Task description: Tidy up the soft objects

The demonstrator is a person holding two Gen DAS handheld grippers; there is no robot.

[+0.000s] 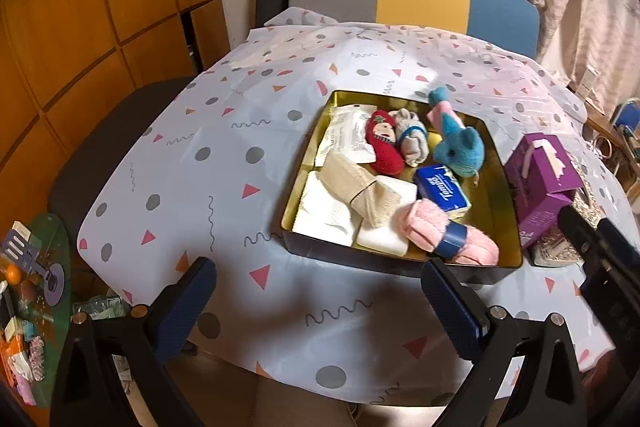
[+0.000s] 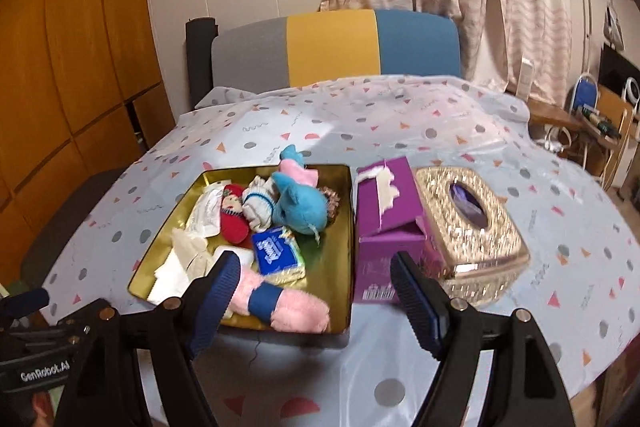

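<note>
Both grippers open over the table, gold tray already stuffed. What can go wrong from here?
1. The pink fuzzy roll lies against the gold tray's near rim; a nudge could tip it out.
2. The blue plush sits on top of the pile, its tail over the far rim; adding more may push it off.
3. The purple tissue box stands tight against the tray, close to the right gripper; a reach could knock it.

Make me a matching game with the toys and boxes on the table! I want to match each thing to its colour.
Things:
1. plush toy
2. fuzzy roll
3. tissue box
4. knitted doll

Colours:
A. purple
B. red
C. blue
D. pink

Pairs: 1-C, 2-D, 3-A, 4-B
</note>
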